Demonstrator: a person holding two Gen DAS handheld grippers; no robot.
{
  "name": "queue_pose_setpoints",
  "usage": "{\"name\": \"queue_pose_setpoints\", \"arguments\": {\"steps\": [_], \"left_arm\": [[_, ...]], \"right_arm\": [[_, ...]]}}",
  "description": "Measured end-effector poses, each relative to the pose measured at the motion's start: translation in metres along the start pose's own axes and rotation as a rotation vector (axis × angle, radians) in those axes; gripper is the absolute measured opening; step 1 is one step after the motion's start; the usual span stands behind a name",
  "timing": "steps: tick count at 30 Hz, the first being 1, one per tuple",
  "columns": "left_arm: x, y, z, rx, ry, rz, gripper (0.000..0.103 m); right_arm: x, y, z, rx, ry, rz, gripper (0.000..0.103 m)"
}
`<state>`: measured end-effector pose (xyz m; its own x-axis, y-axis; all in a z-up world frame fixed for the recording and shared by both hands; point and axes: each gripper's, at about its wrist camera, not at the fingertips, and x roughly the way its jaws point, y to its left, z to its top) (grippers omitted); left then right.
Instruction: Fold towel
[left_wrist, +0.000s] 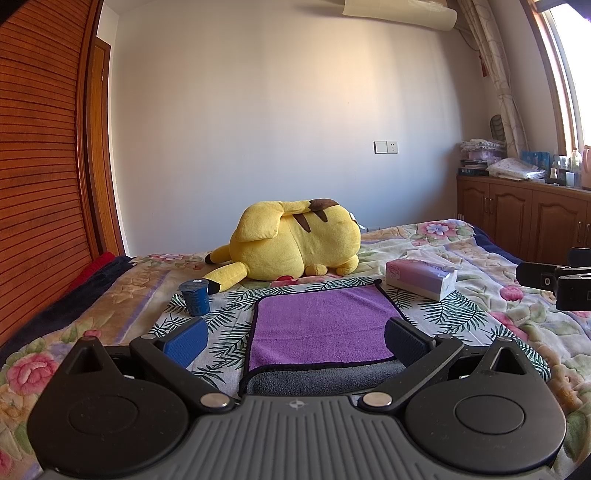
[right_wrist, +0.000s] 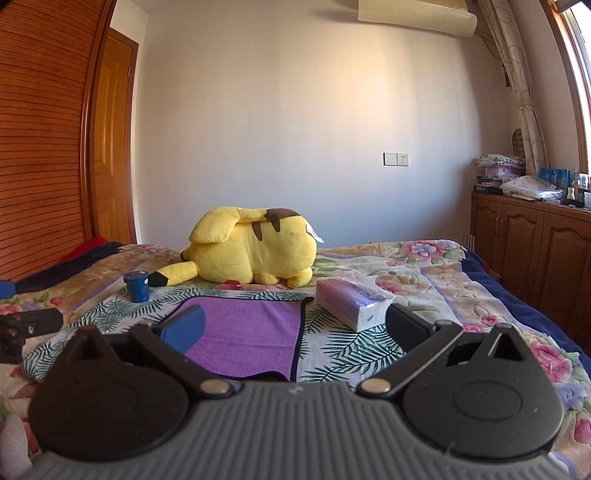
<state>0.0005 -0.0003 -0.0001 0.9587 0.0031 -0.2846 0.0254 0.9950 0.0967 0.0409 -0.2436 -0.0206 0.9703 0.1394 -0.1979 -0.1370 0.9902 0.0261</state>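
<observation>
A purple towel (left_wrist: 321, 328) with a dark border lies flat on a leaf-print cloth (left_wrist: 229, 317) on the bed, folded over so that a grey underside strip (left_wrist: 325, 378) shows at its near edge. My left gripper (left_wrist: 295, 336) is open and empty, hovering just before the towel's near edge, its fingers either side of it. In the right wrist view the towel (right_wrist: 251, 332) lies ahead and to the left. My right gripper (right_wrist: 295, 328) is open and empty above the towel's right edge.
A yellow plush toy (left_wrist: 295, 240) lies behind the towel. A blue cup (left_wrist: 195, 297) stands at the towel's far left, and a tissue pack (left_wrist: 421, 277) at its far right. A wooden wardrobe (left_wrist: 37, 166) is at the left, and cabinets (left_wrist: 517, 218) at the right.
</observation>
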Motion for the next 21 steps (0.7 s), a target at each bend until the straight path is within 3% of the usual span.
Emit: {"name": "queue_pose_setpoints", "arguments": {"steps": [12,21], "left_arm": [[0.001,-0.002,-0.005,0.001,0.01,-0.001,0.103],[0.011,-0.008,-0.012,0.019,0.096,-0.011,0.103]], "right_arm": [[-0.001,0.0,0.0,0.0,0.001,0.0,0.103],[0.012,0.003,0.0,-0.005,0.051,0.015,0.103]]}}
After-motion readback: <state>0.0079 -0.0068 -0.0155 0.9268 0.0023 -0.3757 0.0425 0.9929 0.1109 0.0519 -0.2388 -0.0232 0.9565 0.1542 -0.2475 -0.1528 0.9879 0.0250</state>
